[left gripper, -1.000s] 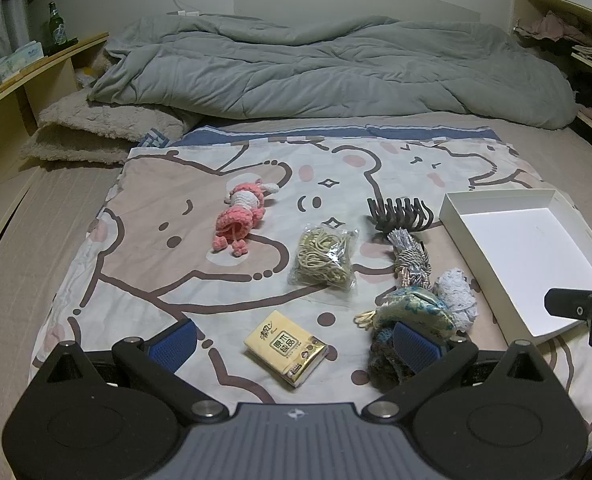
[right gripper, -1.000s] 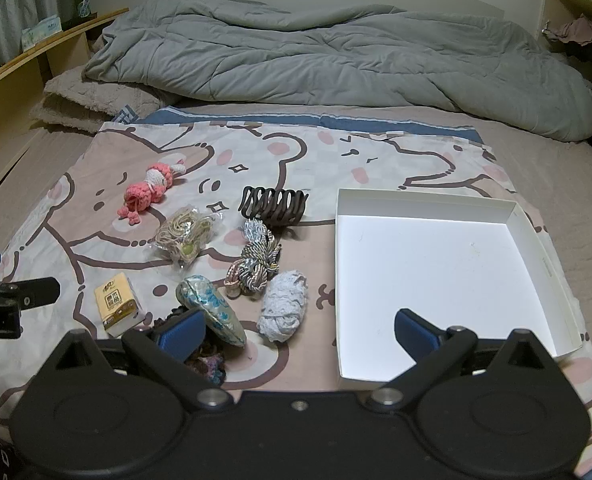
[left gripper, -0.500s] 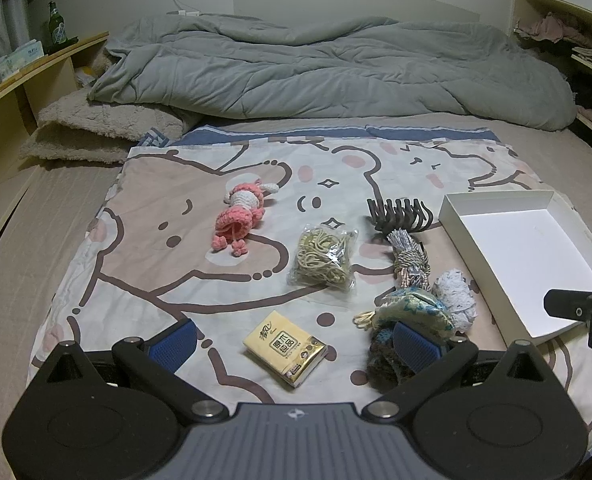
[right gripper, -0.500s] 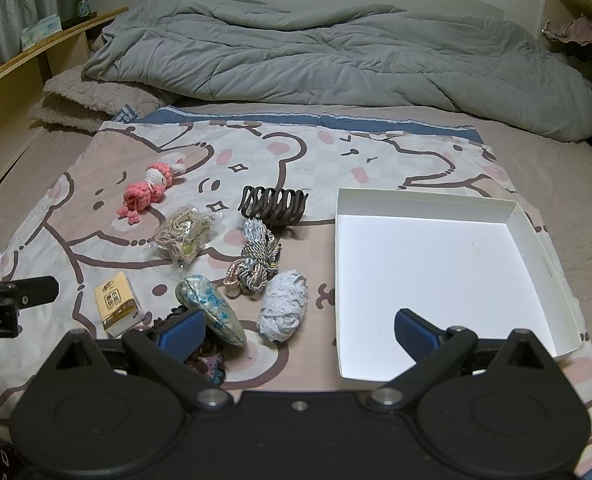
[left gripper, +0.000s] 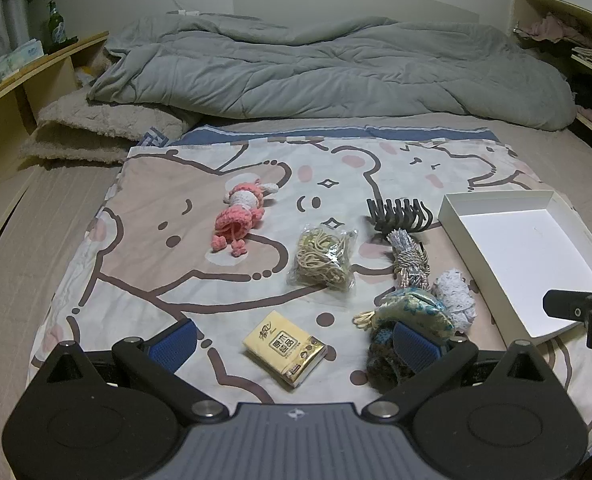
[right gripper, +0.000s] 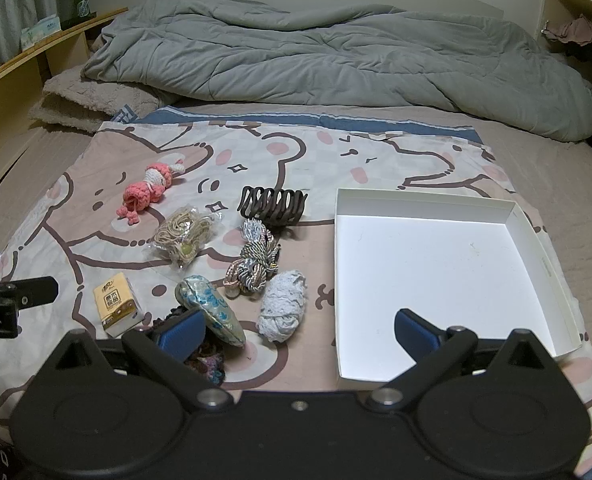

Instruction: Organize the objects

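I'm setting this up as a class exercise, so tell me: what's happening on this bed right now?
A person holds two grippers over a cartoon bedsheet, both with jaws open and empty. The left gripper hangs above a yellow tissue pack; the right gripper is near the empty white box. The hair claw, crochet doll and cords lie loose, nothing sorted yet.

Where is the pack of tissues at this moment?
The pack of tissues lies on the bear-print cloth near the left gripper, low in the left wrist view, below the bag of cord.
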Demonstrator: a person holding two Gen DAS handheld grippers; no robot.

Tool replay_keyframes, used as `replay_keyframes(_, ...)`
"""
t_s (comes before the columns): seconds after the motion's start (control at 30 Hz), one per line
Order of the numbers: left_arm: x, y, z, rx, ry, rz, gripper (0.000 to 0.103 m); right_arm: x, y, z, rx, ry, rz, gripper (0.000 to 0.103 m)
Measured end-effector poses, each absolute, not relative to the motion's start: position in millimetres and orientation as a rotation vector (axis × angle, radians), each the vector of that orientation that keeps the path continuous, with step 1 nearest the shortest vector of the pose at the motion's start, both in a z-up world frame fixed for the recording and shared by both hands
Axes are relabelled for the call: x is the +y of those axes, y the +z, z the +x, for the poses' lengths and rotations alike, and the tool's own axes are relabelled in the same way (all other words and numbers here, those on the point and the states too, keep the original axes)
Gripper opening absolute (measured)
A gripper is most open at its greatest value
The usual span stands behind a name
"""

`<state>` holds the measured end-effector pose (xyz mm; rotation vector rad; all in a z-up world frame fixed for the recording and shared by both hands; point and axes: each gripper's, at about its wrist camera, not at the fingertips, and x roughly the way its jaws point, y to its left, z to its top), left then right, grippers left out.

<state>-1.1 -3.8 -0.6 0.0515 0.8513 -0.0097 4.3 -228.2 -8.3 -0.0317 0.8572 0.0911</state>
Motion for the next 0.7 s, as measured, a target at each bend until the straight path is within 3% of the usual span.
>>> replay_keyframes(0.7, -3.4, -2.3, -1.2, 0.854, -0.011, 0.055, 0.103, -228.4, -8.3, 4.3, 0.86, 0.089, -0.032, 0.102)
